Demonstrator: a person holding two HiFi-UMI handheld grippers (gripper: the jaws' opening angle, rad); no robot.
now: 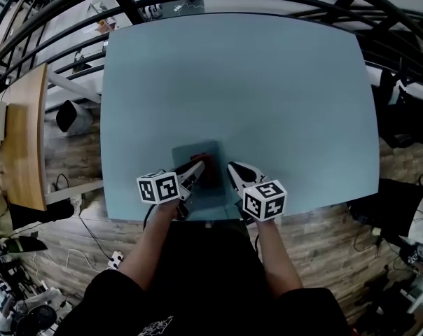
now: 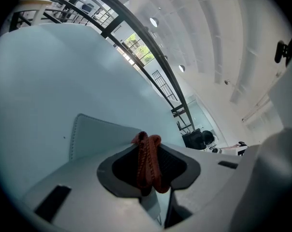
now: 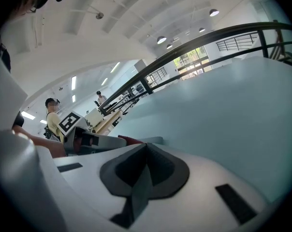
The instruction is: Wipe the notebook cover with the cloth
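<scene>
Head view: notebook [image 1: 195,151] lies flat near the front edge of the table [image 1: 267,82], right in front of the person. Red cloth [image 1: 204,160] sits over the notebook's middle, pinched in the left gripper [image 1: 198,166]. In the left gripper view the cloth [image 2: 148,159] is a narrow bunched fold clamped between the jaws, only a short loop poking past the tips, with the notebook [image 2: 95,137] cover just beyond. Right gripper [image 1: 233,166] is by the notebook's right edge; in the right gripper view its jaws are closed together with nothing between them. Can't tell if it touches the cover.

Risks, as I judge them:
- Nothing clearly pins the notebook, so a wipe stroke could drag it along or push it off the near edge.
- So little cloth sticks out that the jaw tips may scrape the cover instead of the cloth.
- The bunched fold gives thin contact, so strokes could miss patches.
- The cloth could pull out of the jaws if it snags.
</scene>
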